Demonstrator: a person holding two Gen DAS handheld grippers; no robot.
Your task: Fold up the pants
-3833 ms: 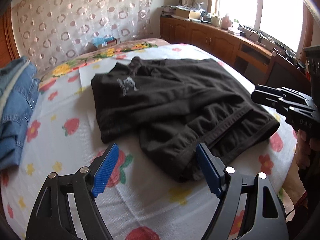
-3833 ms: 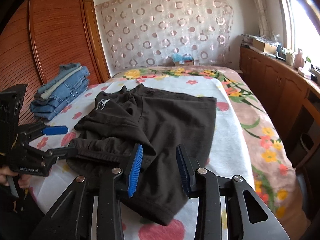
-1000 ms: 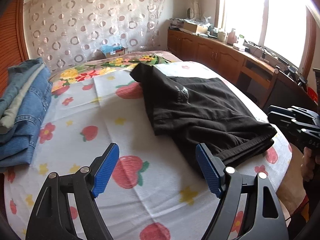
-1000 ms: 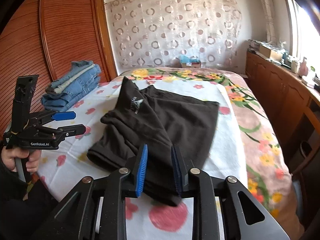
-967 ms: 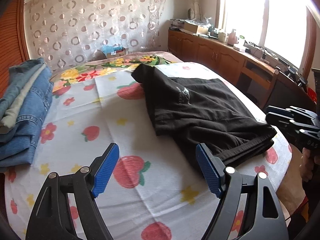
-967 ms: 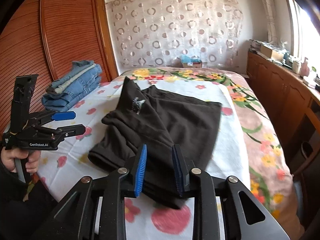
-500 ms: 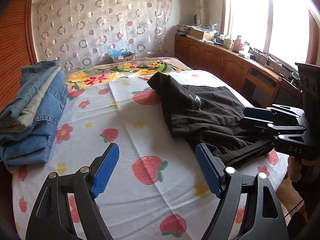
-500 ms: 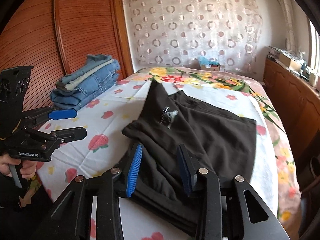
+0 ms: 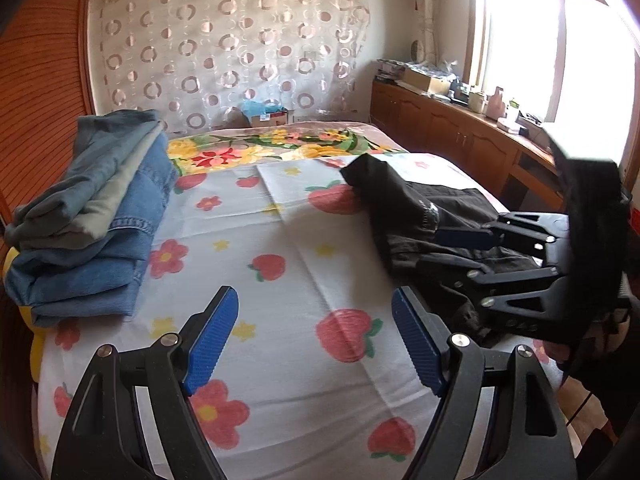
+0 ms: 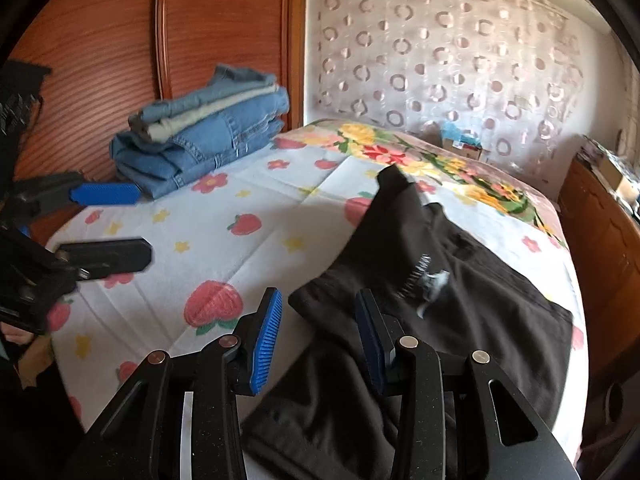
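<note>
the right gripper (image 9: 452, 254) covers the near part of the black pants (image 9: 404, 208) in the left wrist view, so their near edge is hidden there. in the right wrist view the pants (image 10: 460, 304) run under the gripper frame and off the bottom edge; the white logo (image 10: 430, 280) is blurred and unreadable. the left gripper (image 10: 108, 220) is smeared and cut by the left edge, the hand (image 10: 14, 336) behind it barely showing. small items on the cabinet (image 9: 472, 100) are washed out by window glare.
</note>
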